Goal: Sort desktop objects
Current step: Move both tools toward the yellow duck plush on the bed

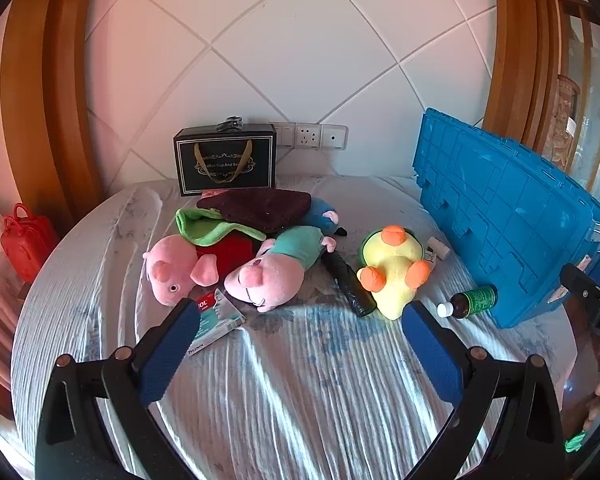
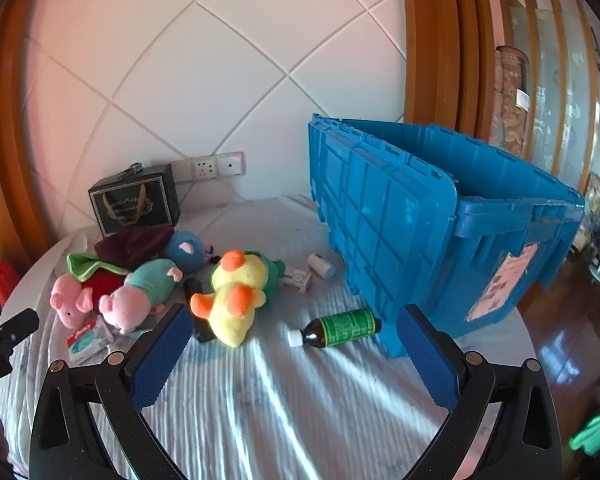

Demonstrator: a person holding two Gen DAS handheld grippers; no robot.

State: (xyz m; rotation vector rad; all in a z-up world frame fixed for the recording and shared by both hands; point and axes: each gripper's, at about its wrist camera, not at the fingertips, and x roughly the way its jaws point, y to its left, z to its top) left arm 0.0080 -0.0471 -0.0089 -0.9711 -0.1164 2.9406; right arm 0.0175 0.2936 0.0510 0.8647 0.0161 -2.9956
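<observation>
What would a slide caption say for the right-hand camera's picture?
Open right gripper hovers over a striped cloth-covered table, facing a lying green-labelled bottle, yellow plush toy and blue crate.

Near half of the pale ribbed cloth-covered round table [image 2: 284, 408]: open, unobstructed room for approach. Right side: large blue ribbed plastic crate [image 2: 432, 240] walls off passage; a dark green-labelled bottle with white cap [image 2: 340, 328] lies touching its near corner. Centre: yellow-and-orange plush duck [image 2: 236, 300]. Left: two pink plush pigs [image 1: 220, 272] close together, a medicine carton [image 1: 216, 322] just before them. Far: black gift box [image 1: 225, 159] against the wall.
</observation>
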